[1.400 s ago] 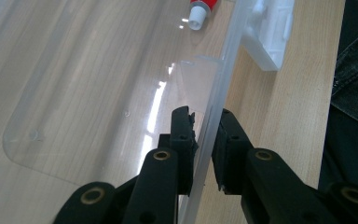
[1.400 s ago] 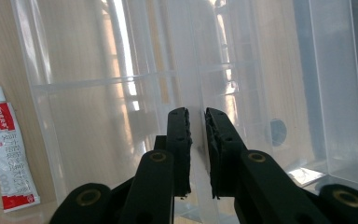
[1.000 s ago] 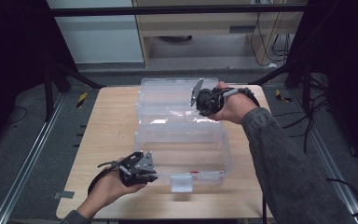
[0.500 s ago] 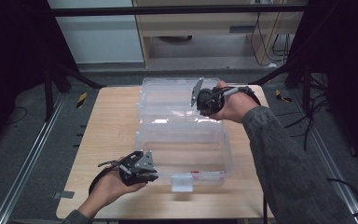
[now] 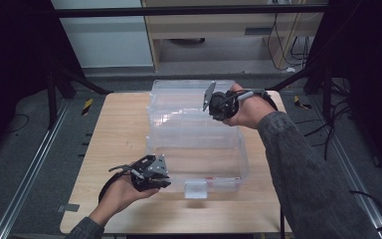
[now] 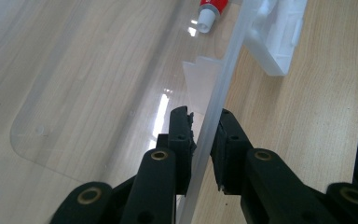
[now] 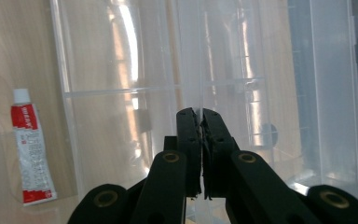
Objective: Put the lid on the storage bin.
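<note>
My left gripper (image 6: 204,140) is clamping the box's (image 5: 199,144) near wall at 7 o'clock; my right gripper (image 7: 201,140) is pinching the raised lid (image 5: 179,97) at 1 o'clock. A tube (image 7: 30,147) is lying inside.

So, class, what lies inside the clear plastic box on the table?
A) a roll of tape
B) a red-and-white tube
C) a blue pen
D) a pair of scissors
B: the right gripper view shows a red-and-white tube with a white cap lying inside the clear box.

Open clear plastic bin (image 5: 199,149) on table (image 5: 114,144)
</note>
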`<state>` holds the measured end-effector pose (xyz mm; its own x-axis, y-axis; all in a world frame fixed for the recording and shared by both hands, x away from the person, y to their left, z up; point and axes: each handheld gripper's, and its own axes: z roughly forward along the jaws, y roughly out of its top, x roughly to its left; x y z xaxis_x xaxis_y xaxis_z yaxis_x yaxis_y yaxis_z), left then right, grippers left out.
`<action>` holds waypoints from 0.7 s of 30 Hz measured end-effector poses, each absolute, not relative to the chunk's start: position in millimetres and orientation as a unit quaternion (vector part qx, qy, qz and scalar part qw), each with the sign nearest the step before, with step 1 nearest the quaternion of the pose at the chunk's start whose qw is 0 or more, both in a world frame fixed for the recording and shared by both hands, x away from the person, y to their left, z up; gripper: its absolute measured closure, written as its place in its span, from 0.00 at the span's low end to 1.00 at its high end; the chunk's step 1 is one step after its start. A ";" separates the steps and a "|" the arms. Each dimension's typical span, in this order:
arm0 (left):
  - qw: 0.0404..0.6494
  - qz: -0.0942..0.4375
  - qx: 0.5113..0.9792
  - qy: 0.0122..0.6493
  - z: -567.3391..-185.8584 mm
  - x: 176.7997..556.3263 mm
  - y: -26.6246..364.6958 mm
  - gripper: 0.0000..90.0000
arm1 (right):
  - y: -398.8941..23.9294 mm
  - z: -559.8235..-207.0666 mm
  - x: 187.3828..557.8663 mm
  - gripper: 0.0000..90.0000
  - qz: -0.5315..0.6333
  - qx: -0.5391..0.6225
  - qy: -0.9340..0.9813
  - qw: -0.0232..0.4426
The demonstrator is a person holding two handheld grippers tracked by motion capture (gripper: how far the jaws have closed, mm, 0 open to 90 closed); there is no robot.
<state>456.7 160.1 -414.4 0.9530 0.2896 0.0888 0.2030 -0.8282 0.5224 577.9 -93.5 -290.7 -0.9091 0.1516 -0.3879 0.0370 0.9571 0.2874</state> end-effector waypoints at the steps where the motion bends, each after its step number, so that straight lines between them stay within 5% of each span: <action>1: 0.264 0.082 0.952 0.130 -414.5 456.6 159.9 0.87 | -93.0 -289.8 575.7 0.97 0.139 0.048 0.967 0.208; 21: 0.265 0.089 0.951 0.130 -415.6 454.6 159.3 0.86 | -95.6 -288.1 517.6 0.97 0.148 0.006 0.962 0.231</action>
<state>454.6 159.3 -415.6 0.9505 0.2939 0.1011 0.1991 -0.8257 0.5278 517.6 -95.6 -288.1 -0.8935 0.0792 -0.4421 -0.0578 0.9559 0.2881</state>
